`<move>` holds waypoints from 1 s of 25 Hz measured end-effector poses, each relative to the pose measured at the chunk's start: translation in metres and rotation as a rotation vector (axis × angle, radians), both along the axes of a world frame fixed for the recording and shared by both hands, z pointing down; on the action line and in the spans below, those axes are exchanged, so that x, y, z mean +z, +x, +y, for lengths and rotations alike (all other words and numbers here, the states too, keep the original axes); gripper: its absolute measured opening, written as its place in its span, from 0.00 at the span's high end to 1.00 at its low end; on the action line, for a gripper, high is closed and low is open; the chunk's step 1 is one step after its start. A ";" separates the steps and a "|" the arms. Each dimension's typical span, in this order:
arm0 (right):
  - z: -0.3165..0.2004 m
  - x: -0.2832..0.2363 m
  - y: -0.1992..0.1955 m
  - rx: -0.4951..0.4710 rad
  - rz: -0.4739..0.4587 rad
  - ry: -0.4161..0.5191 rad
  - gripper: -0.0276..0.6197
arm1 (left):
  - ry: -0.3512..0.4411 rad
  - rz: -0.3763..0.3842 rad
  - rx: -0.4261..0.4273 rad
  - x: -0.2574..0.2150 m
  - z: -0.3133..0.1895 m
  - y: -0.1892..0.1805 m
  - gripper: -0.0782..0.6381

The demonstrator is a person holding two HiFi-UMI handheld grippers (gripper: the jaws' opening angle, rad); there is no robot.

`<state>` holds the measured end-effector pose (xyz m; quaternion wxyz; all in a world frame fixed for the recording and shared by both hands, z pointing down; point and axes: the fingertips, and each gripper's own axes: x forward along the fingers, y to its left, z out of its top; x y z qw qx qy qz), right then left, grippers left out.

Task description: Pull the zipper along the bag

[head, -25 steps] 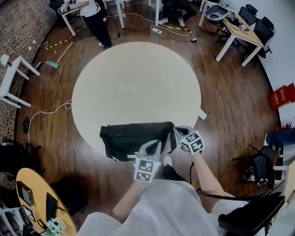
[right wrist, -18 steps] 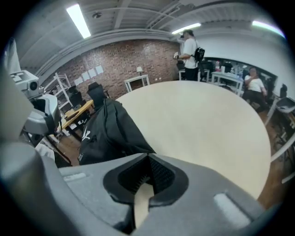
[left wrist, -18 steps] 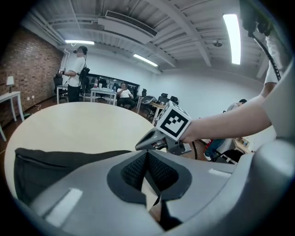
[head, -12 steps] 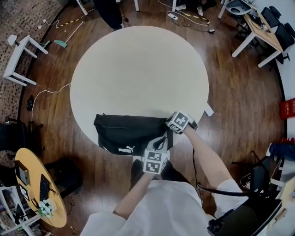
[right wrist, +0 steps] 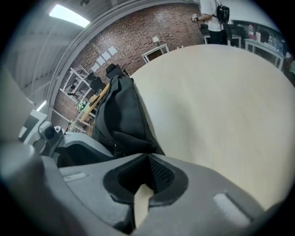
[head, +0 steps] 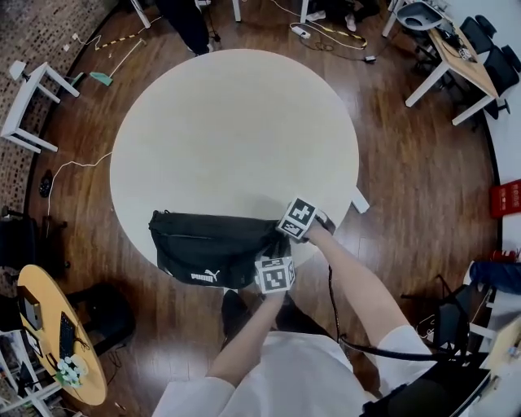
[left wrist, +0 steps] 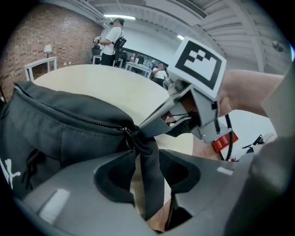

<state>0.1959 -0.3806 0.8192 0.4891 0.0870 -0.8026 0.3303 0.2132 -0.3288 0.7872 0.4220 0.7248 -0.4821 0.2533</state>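
A black waist bag (head: 210,248) lies at the near edge of the round beige table (head: 236,138), its front hanging over the rim. My right gripper (head: 282,234) is shut on the bag's right end, close to the zipper slider (left wrist: 125,130); whether it has the pull tab I cannot tell. In its own view the bag (right wrist: 122,117) runs away from the right gripper (right wrist: 147,159). Just below, my left gripper (head: 265,261) is opening. The bag's black strap (left wrist: 150,170) hangs loose between the jaws of the left gripper (left wrist: 145,159).
Dark wood floor surrounds the table. A small yellow side table (head: 57,342) stands at the lower left, white desks (head: 24,102) and office chairs (head: 480,37) around the room's edge. A person (head: 183,20) stands beyond the table, cables (head: 326,37) lie nearby.
The left gripper has come up closer to the right one at the bag's right end. Bag and grippers sit further left in the view than before.
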 end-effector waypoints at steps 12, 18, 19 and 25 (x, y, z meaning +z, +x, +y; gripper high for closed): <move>-0.007 -0.003 0.000 0.051 -0.013 0.039 0.97 | -0.080 -0.090 -0.313 0.021 -0.020 -0.024 0.64; -0.008 -0.003 0.002 0.092 -0.007 0.073 0.97 | -0.007 -0.111 -0.194 0.017 -0.012 -0.026 0.84; -0.009 -0.003 0.002 0.096 -0.005 0.077 0.97 | -0.006 -0.091 -0.173 0.013 -0.009 -0.025 0.85; -0.011 -0.001 0.005 0.175 0.002 0.110 0.97 | 0.052 0.009 -0.081 -0.025 0.007 -0.028 0.85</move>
